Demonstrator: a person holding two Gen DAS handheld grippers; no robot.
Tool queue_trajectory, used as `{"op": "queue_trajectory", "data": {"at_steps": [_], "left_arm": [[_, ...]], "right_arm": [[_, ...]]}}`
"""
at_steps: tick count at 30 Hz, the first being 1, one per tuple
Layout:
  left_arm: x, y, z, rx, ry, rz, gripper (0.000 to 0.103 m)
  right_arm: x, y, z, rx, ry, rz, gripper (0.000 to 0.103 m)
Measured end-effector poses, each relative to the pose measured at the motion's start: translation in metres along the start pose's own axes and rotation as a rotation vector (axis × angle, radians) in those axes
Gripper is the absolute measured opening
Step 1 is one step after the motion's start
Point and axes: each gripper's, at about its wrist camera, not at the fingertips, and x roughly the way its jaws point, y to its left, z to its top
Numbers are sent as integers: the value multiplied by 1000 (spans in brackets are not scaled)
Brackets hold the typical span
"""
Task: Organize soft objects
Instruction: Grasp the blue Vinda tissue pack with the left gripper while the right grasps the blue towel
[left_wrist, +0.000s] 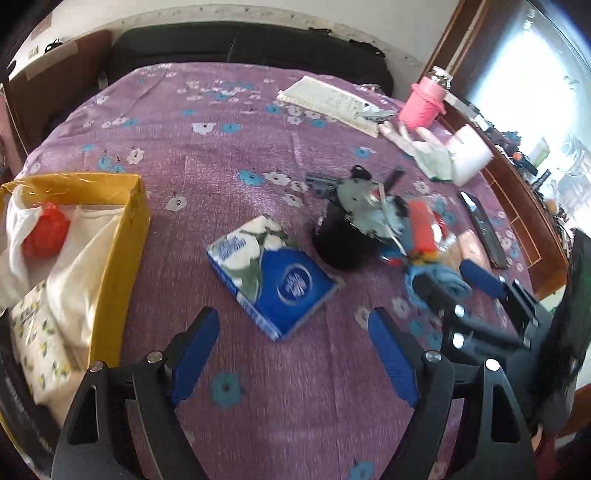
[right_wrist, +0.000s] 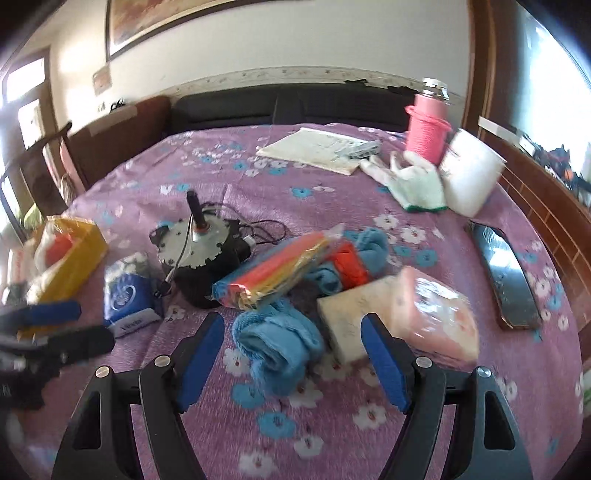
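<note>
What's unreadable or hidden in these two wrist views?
- Yellow box, left wrist view: cut off by the left edge; its lower contents lie under white cloth.
- Blue tissue pack: print blurred in both views.
- Pile by the black motor, right wrist view: what lies under the blue cloth and colored packet is covered.
- Right claw, left wrist view: smeared by motion blur.

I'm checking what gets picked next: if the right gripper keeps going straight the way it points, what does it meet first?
Most likely the light blue knitted cloth, which lies between and just beyond the open right gripper. The pink tissue pack lies off to its right.
</note>
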Motion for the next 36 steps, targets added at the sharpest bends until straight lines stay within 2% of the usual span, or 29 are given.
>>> {"op": "queue_trajectory", "data": {"at_steps": [1, 3, 6, 13, 14, 17, 21, 22, 23, 24, 25, 28, 36], "left_arm": [[4, -1, 3, 2, 5, 4, 82], [11, -3, 7, 17, 13, 15, 82], [24, -9, 12, 41, 31, 33, 82], [43, -14, 27, 56, 26, 81, 86], [45, -15, 29, 60, 21, 90, 90], [53, -20, 31, 99, 14, 120, 97], [58, -27, 27, 171, -2, 182, 98], [57, -27, 26, 174, -8, 179, 94], [54, -26, 25, 173, -18, 170, 83], [51, -26, 24, 183, -28, 167, 77], [48, -27, 22, 191, -36, 173, 63], [43, -25, 20, 188, -42, 159, 57], [18, -37, 10, 202, -81, 147, 57]], "right_arm": [[3, -1, -1, 2, 12, 6, 80], [6, -9, -1, 38, 22, 51, 70], [10, -23, -1, 109, 29, 107, 61], [8, -21, -3, 105, 26, 110, 60], [8, -21, -3, 104, 26, 109, 60], [7, -21, -3, 103, 27, 108, 60], [7, -20, -4, 94, 28, 100, 60], [7, -20, -4, 94, 28, 100, 60], [7, -20, -4, 95, 28, 101, 60], [7, -20, -4, 95, 28, 101, 60], [7, -19, -4, 94, 29, 100, 60], [7, -19, -4, 90, 30, 96, 60], [8, -16, -4, 77, 29, 87, 60]]}}
